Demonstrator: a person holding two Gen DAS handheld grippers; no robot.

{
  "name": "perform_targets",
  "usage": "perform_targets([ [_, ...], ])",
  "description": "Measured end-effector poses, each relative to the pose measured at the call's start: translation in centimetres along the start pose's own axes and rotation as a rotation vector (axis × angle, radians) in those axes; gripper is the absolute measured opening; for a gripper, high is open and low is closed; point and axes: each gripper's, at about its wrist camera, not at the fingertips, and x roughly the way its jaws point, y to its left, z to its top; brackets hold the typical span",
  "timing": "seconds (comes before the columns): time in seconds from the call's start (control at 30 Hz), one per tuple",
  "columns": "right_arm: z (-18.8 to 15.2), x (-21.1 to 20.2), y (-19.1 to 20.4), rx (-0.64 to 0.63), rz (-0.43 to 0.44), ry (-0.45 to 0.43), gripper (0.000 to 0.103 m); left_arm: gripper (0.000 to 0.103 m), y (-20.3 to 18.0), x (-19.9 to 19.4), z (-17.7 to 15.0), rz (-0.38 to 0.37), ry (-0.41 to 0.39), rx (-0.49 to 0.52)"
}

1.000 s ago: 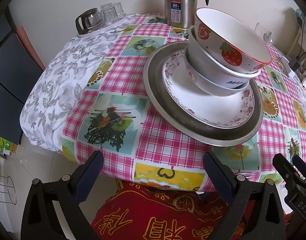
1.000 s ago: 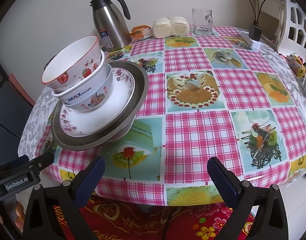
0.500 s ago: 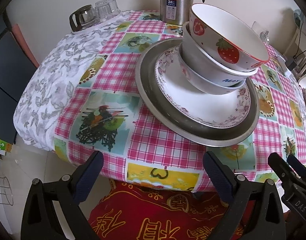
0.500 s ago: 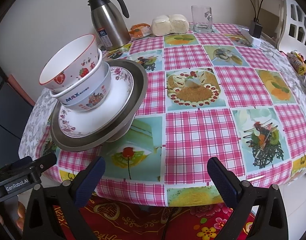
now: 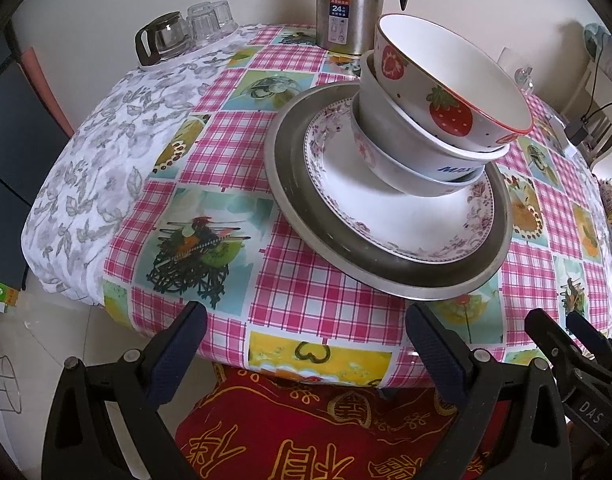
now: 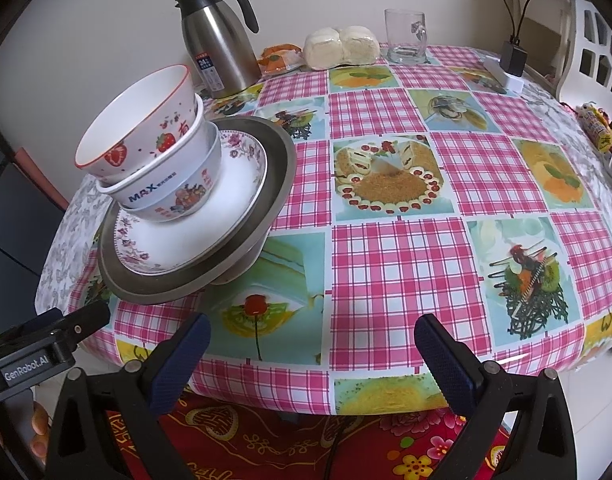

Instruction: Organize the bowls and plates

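A stack stands on the checked tablecloth: a grey metal plate [image 5: 298, 204] [image 6: 274, 184] carries a floral white plate [image 5: 385, 216] [image 6: 178, 244], a white "MAX" bowl [image 5: 405, 168] [image 6: 170, 196] and a strawberry bowl [image 5: 445, 80] [image 6: 138, 136] on top, tilted. My left gripper [image 5: 306, 340] is open and empty at the table's near edge, below the stack. My right gripper [image 6: 311, 344] is open and empty at the near edge, to the right of the stack. Each gripper shows at the edge of the other's view.
A steel thermos jug [image 5: 349, 4] [image 6: 218, 40] stands behind the stack. A glass pot and glasses [image 5: 186, 28] sit at the far left. Wrapped buns [image 6: 341, 46], a glass mug [image 6: 405, 36] and a charger [image 6: 509, 64] are at the far side. A red cushion [image 5: 306, 432] lies below the table edge.
Both views have shifted slightly; the stack sits a little closer and lower in the left wrist view. The dishes have not moved, and both grippers stay open.
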Motion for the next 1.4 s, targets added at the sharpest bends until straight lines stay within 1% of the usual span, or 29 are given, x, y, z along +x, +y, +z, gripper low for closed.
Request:
perform_targets([
  [0.9,0.01,0.09,0.07,0.0,-0.001,0.002,0.103,0.099,0.09,0.02,0.08,-0.002,0.001,-0.005],
  [1.17,-0.05,0.15,0.02,0.003,-0.001,0.001,0.103,0.099,0.16,-0.16,0.04,0.002,-0.009,-0.011],
  [1.4,-0.02,0.15,-0.08,0.004,0.0,0.002,0.103,0.099,0.19,-0.62,-0.01,0.008,-0.036,-0.015],
])
